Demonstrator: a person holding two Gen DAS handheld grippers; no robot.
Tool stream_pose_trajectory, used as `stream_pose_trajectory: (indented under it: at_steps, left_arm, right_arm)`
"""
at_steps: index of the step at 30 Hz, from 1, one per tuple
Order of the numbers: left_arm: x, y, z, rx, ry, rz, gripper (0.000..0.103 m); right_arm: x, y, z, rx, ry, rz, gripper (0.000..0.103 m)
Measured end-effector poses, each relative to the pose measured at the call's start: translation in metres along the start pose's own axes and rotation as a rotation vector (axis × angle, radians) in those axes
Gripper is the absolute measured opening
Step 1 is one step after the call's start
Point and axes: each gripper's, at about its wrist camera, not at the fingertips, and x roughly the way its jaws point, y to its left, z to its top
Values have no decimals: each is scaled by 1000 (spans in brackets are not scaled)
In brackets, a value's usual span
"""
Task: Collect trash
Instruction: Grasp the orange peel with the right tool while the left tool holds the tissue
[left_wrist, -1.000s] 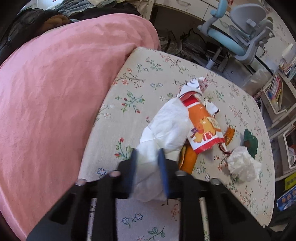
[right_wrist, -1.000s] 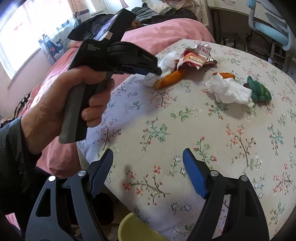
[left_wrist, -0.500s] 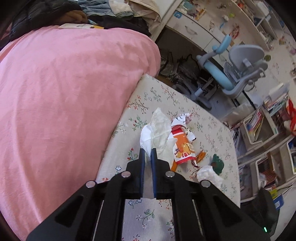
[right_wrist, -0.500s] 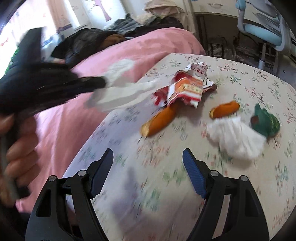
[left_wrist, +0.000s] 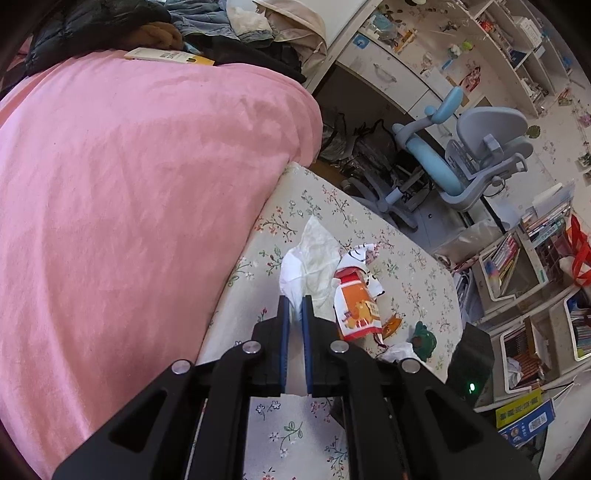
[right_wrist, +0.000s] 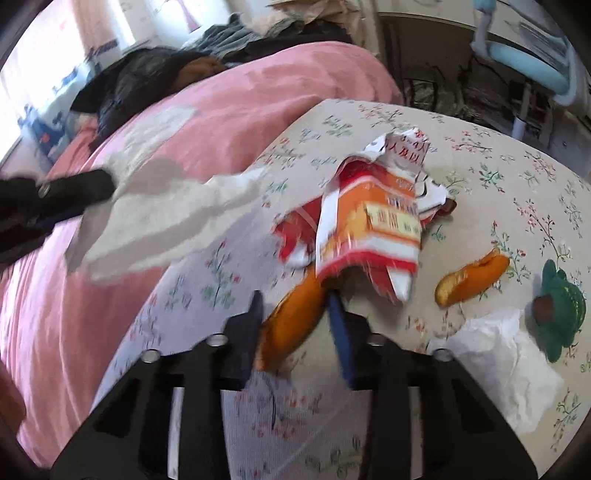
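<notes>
My left gripper (left_wrist: 294, 306) is shut on a white tissue (left_wrist: 314, 258), which hangs lifted over the near edge of the floral table (left_wrist: 332, 210). The right wrist view shows that gripper (right_wrist: 55, 192) at the left, with the tissue (right_wrist: 166, 214) trailing from it. My right gripper (right_wrist: 294, 299) is low over the table and its jaws are closing. An orange peel (right_wrist: 291, 325) lies between them, touching both pads. Its far end is hidden under a torn orange, red and white snack wrapper (right_wrist: 369, 229).
A second orange peel (right_wrist: 472, 277), a green toy-like lump (right_wrist: 561, 310) and a crumpled white tissue (right_wrist: 498, 365) lie to the right. A pink bed (left_wrist: 129, 184) borders the table's left side. A blue-grey chair (left_wrist: 472, 155) and bookshelves (left_wrist: 517, 266) stand beyond.
The left gripper shut on the tissue and lifted it off the table. The right gripper moved forward to the wrapper and its jaws narrowed around the orange peel.
</notes>
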Motion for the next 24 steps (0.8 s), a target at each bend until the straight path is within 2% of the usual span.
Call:
stream_pose_trajectory:
  at_steps: [3,8,14,18,24]
  left_arm:
    - [-3,-3,-5,18,7,9,8]
    - [-6,-7,-20,51,28,23,8]
    - [-12,-13,-42,88,56,40,8]
    - [-12,-15,-58,111,90,60,8]
    - [6,-20,-85,179,199,128,8]
  right_arm:
    - [-14,0,-18,-56,49,13,19]
    - [-52,-8,-56,-110,111,11,18]
    - [-109,-28,-88,-74,73,11,18]
    - [-124,-48,-103,-16,63,11,18]
    - [-137,-52,-120,-41,83,-14,18]
